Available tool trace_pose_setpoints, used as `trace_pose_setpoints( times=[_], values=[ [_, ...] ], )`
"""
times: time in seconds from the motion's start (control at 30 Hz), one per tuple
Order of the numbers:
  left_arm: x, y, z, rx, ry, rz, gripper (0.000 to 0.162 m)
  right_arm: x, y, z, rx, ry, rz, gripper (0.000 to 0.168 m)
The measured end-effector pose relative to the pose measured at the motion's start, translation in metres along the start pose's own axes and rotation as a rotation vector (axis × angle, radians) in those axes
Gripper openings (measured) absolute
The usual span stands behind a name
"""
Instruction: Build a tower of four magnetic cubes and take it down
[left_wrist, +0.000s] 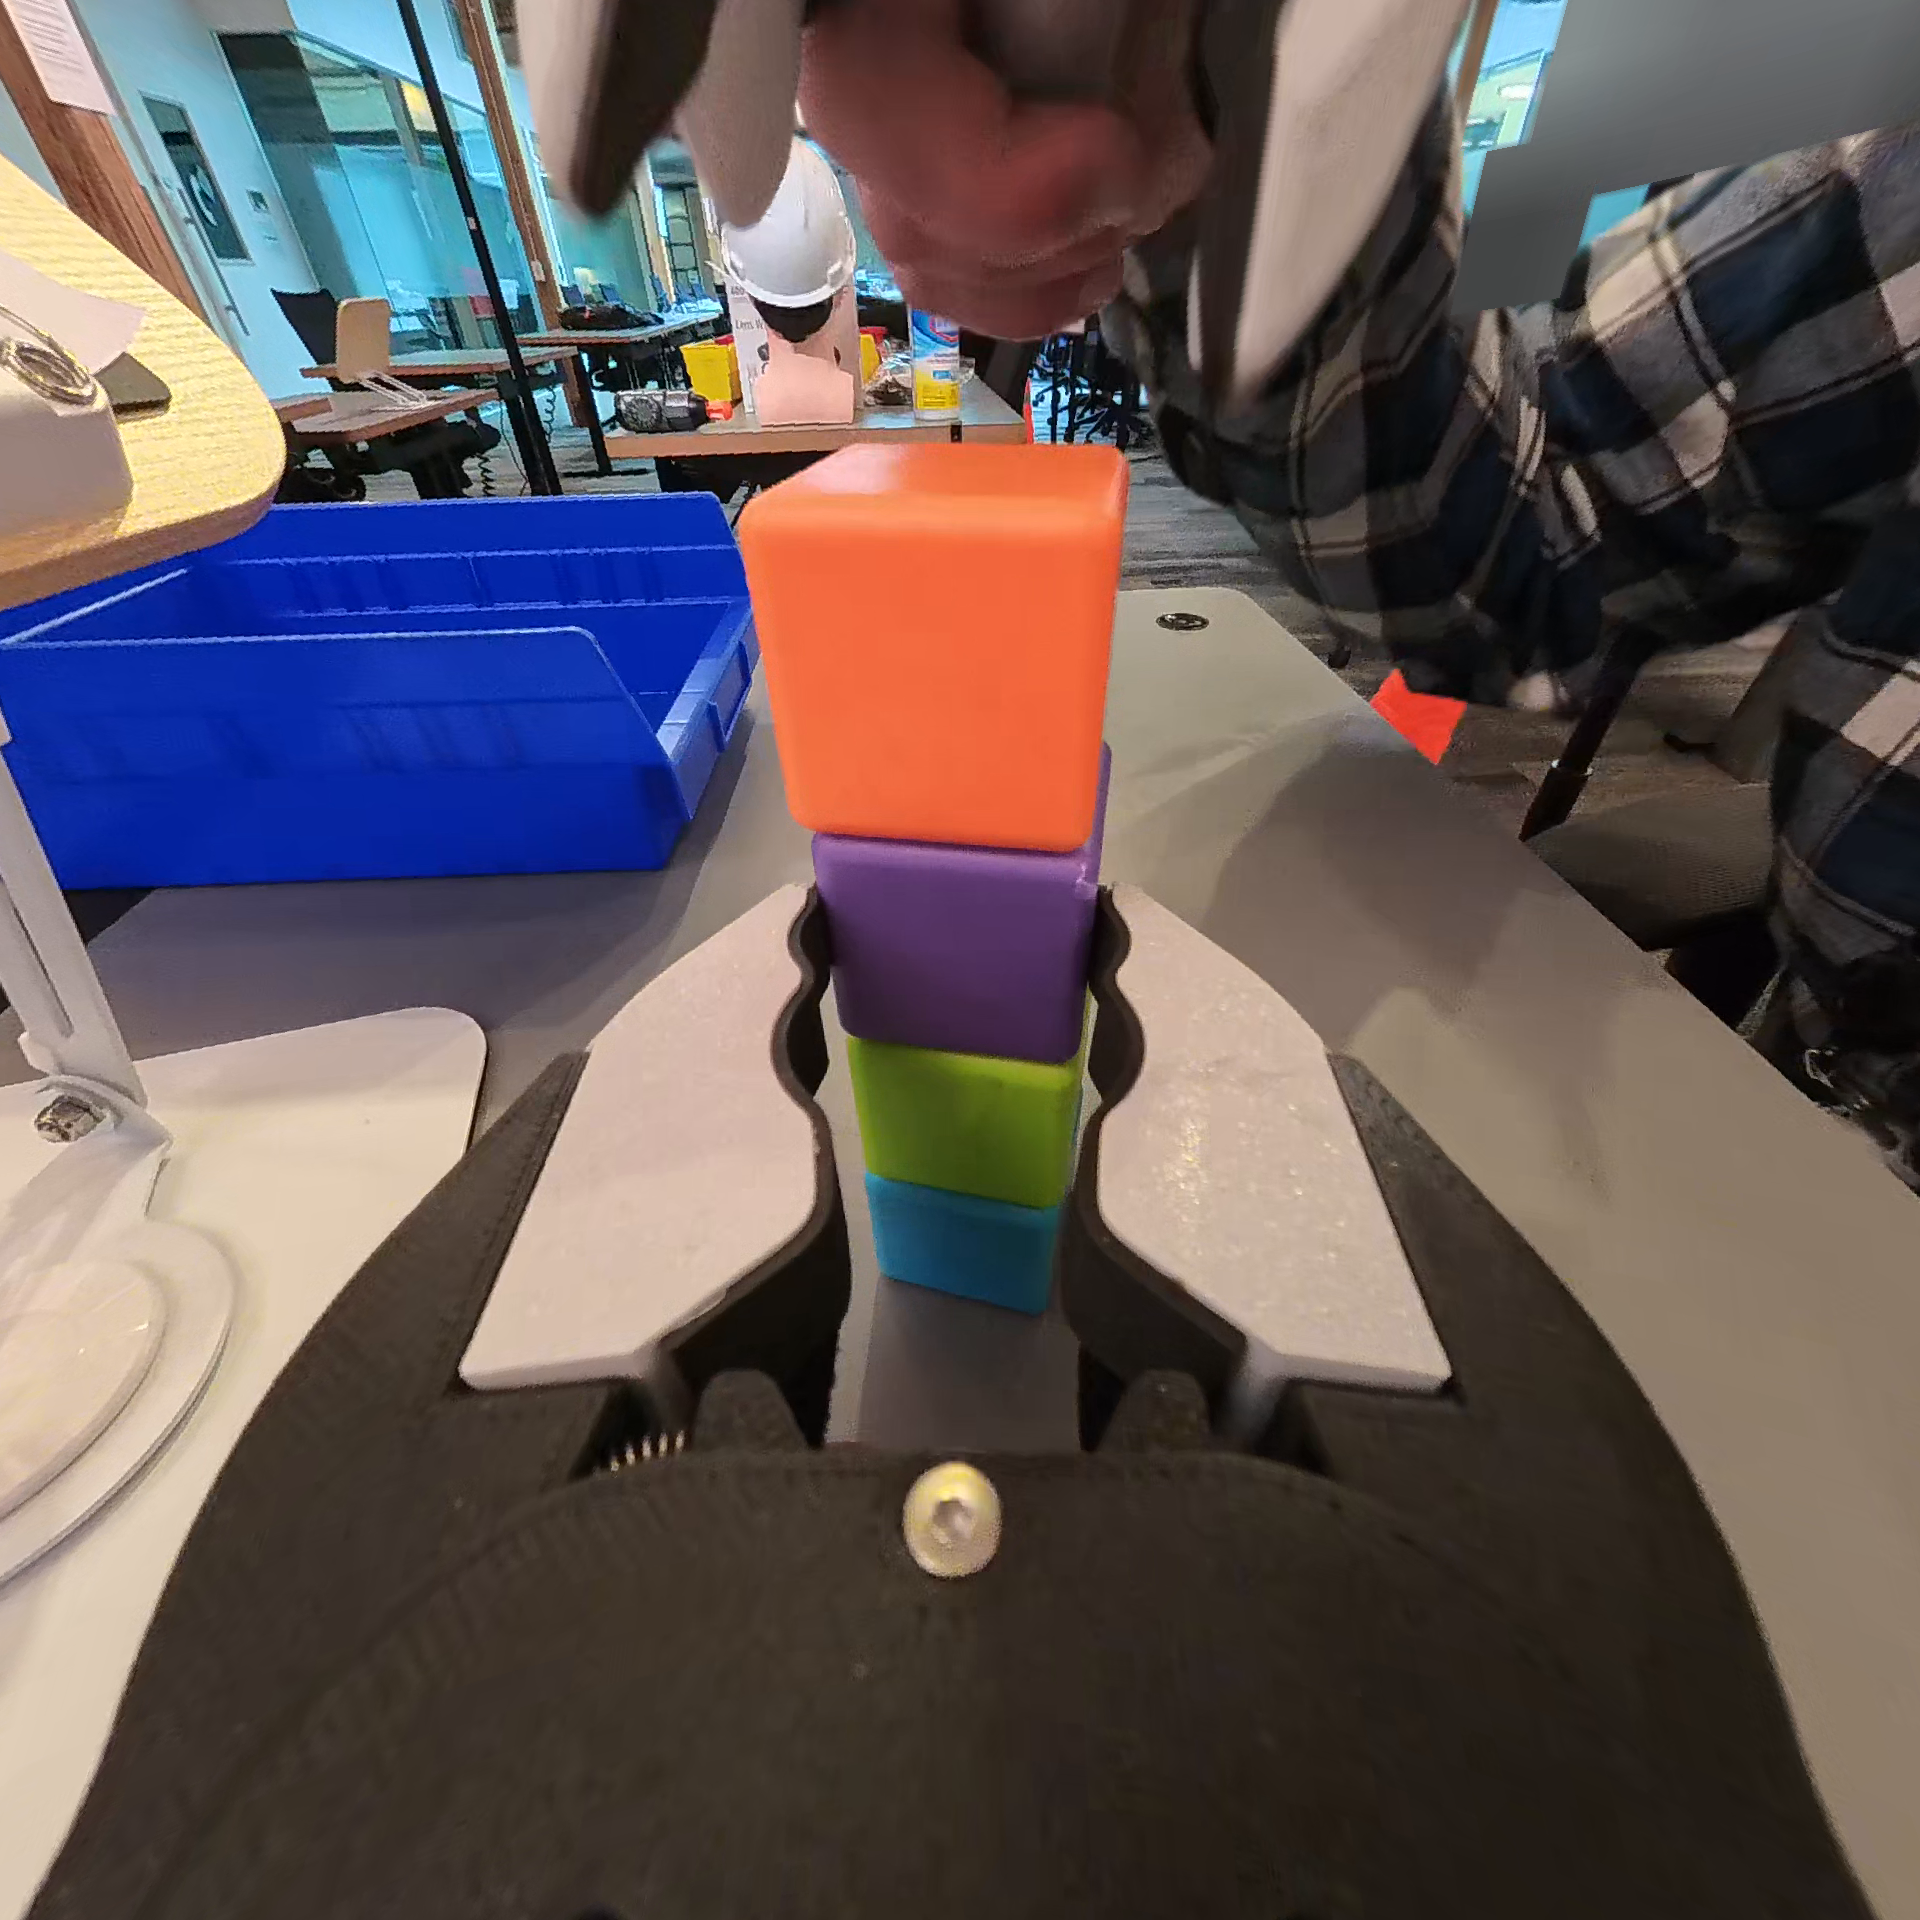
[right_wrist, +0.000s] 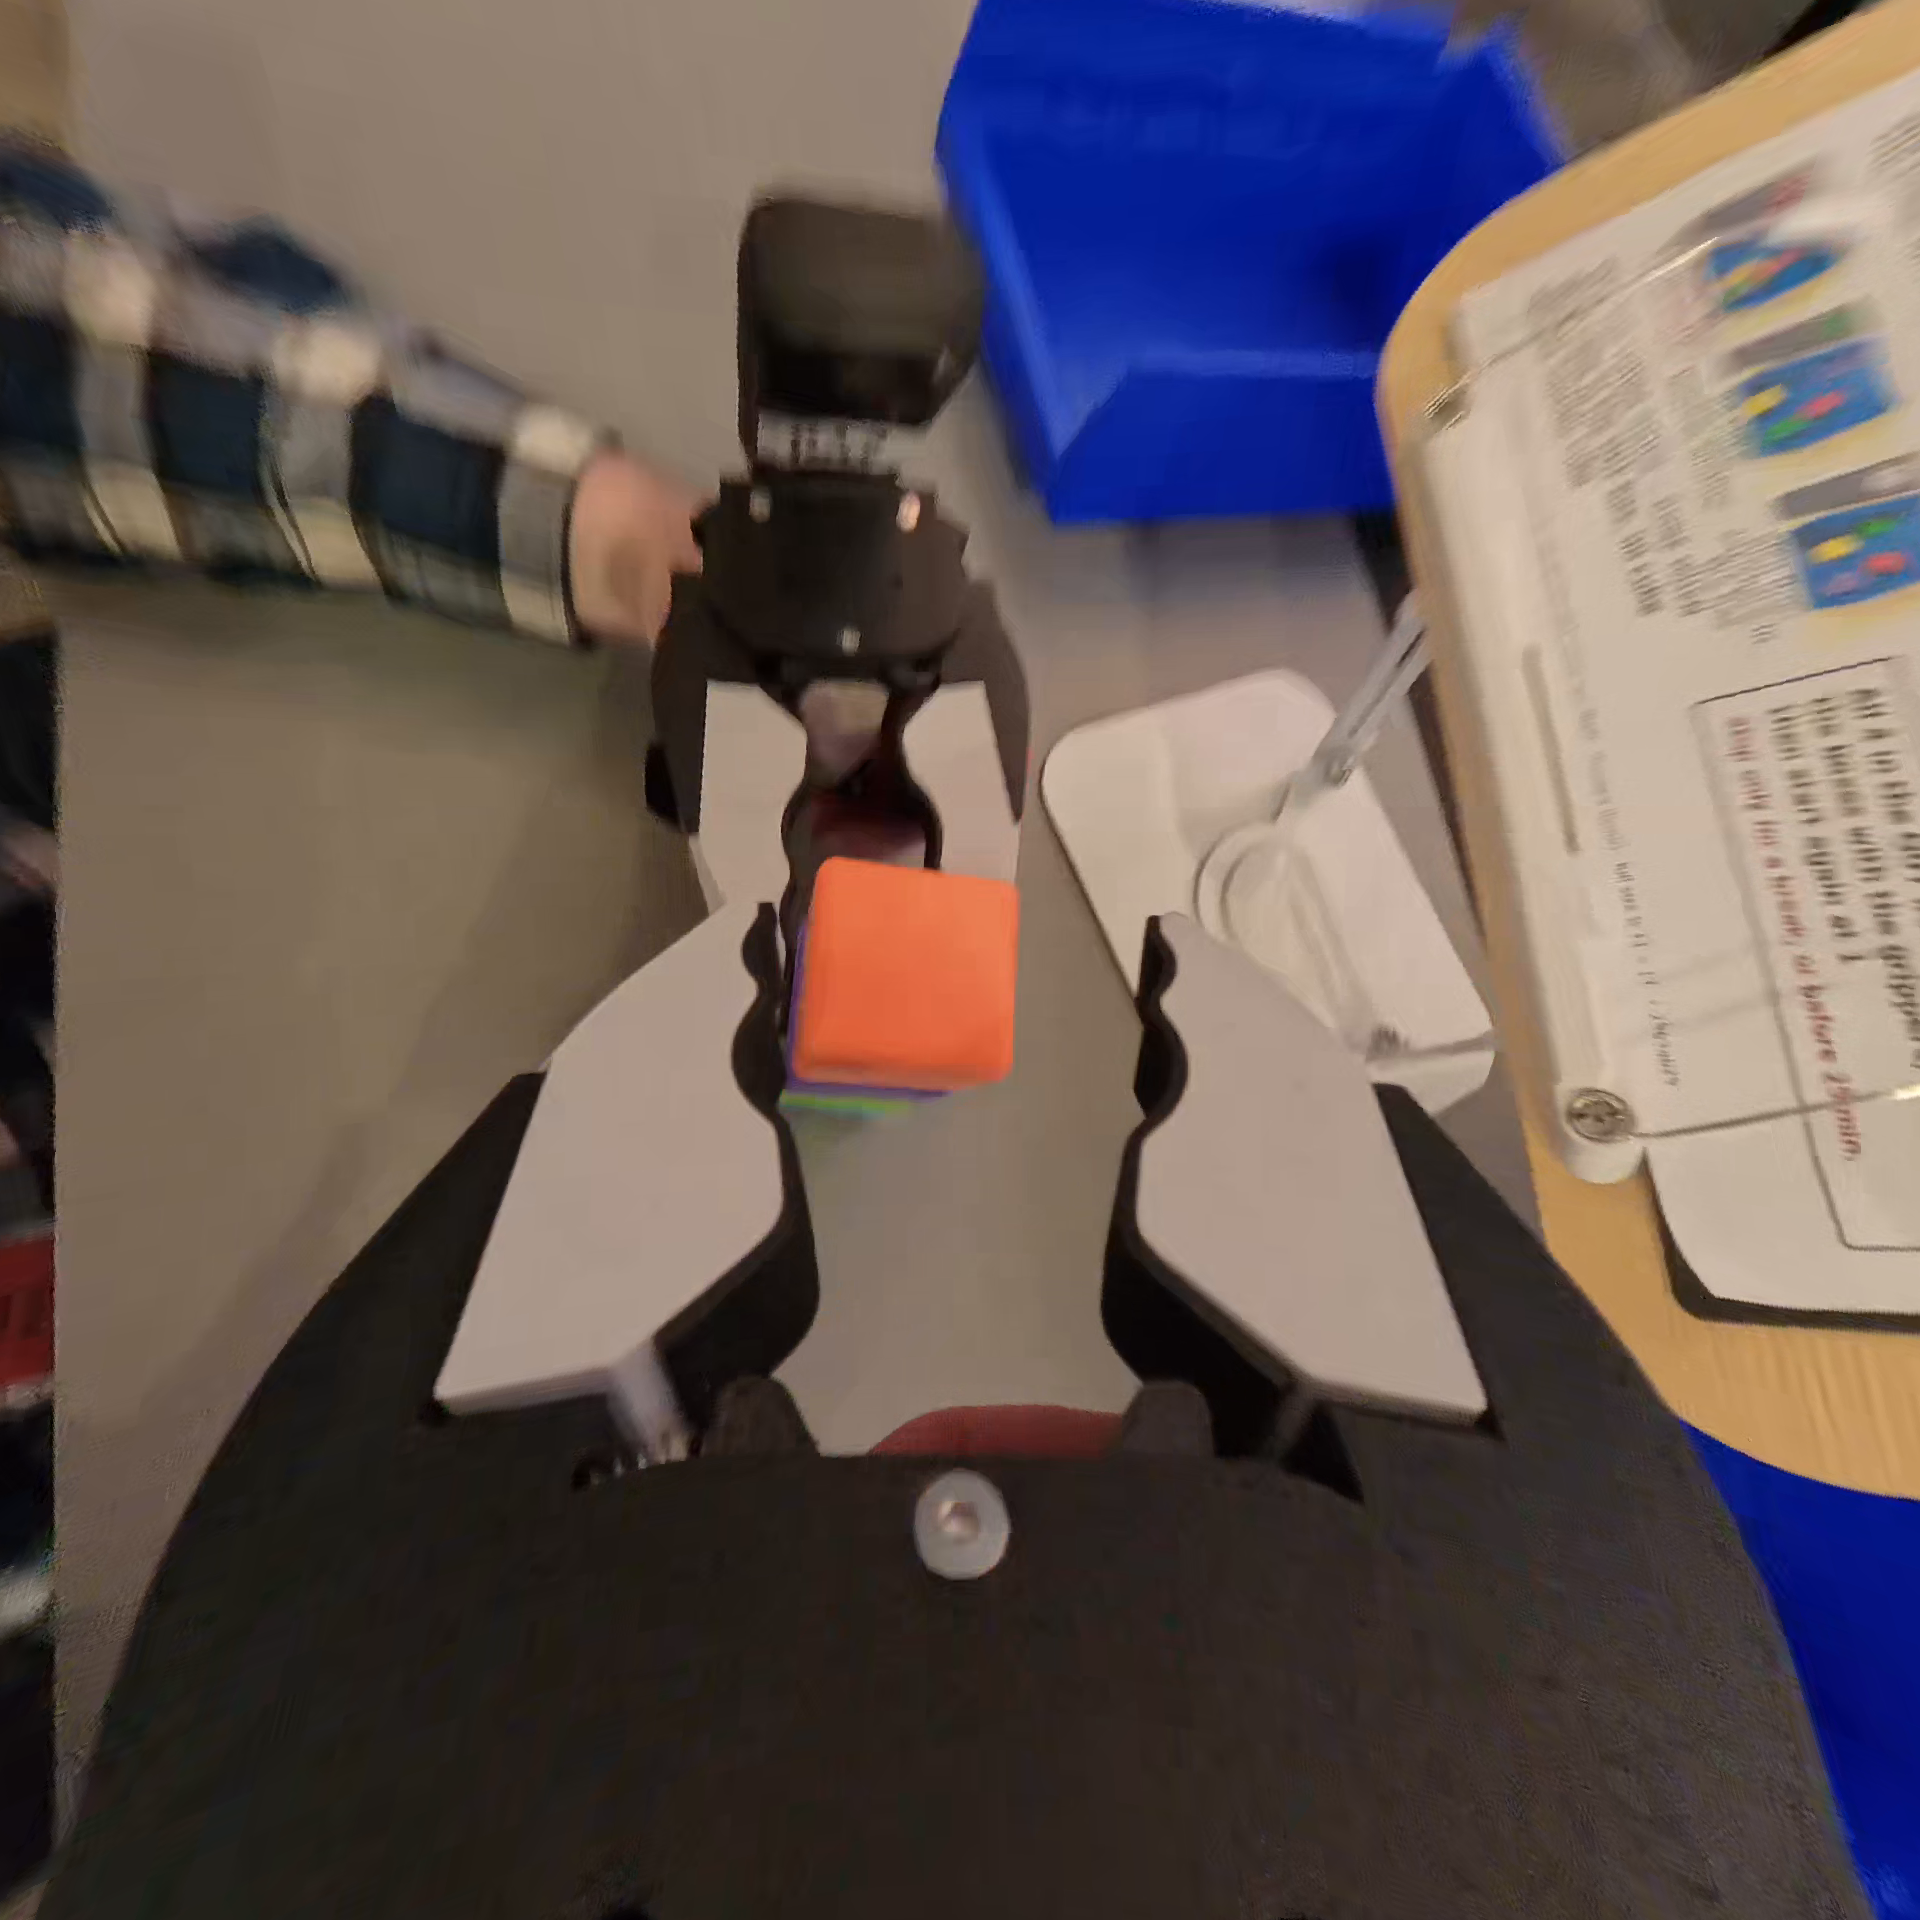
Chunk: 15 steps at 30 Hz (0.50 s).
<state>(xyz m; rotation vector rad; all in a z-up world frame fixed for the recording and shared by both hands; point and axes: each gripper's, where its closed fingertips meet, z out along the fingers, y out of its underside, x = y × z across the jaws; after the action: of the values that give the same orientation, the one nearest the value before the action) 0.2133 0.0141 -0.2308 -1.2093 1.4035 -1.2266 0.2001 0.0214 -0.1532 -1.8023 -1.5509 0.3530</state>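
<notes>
the four cubes stand as one tower on the grey table (left_wrist: 1299, 831): blue cube (left_wrist: 961, 1247) at the bottom, green cube (left_wrist: 966, 1117) on it, purple cube (left_wrist: 956, 940) next, orange cube (left_wrist: 935, 655) on top. the orange one sits a little askew, overhanging the purple one to the left in the left wrist view.

the left gripper (left_wrist: 961, 914) is closed in on the tower, its two fingers pressing the sides of the purple cube near the tips; the green and blue cubes lie lower down between the same fingers, nearer its base. in the right wrist view this gripper (right_wrist: 862, 821) shows beyond the tower, held by a hand (right_wrist: 634, 551) in a plaid sleeve.

the right gripper (right_wrist: 961, 935) hangs above the tower, looking down on the orange cube (right_wrist: 904, 977). its jaws are spread wide and hold nothing; the cube lies between the tips, close to the left finger, clear of the right one. this view is blurred.

a blue bin (left_wrist: 364, 686) sits ahead and to the left of the left gripper, and a white stand base (right_wrist: 1247, 831) lies just right of the right gripper's tips.
</notes>
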Motion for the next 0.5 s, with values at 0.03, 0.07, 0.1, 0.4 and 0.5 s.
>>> trace_pose_setpoints(
  times=[0.03,0.07,0.1,0.4,0.5],
  values=[
    [0.0,0.0,0.0,-0.001,0.0,0.0,0.048,-0.001,0.009,0.008,-0.097,-0.002,-0.031,0.071],
    [0.0,0.0,0.0,-0.001,-0.001,0.001,0.048,-0.002,0.015,0.015,-0.171,-0.001,-0.058,0.074],
    [0.0,0.0,0.0,-0.002,-0.001,0.001,0.048,-0.004,0.019,0.021,-0.219,-0.02,-0.068,0.074],
    [0.0,0.0,0.001,-0.01,-0.003,-0.003,0.048,-0.015,0.03,0.038,-0.337,-0.151,-0.032,0.054],
    [0.0,0.0,0.001,-0.022,-0.002,0.002,0.048,-0.015,0.028,0.037,-0.299,-0.177,0.016,0.054]
  ],
)
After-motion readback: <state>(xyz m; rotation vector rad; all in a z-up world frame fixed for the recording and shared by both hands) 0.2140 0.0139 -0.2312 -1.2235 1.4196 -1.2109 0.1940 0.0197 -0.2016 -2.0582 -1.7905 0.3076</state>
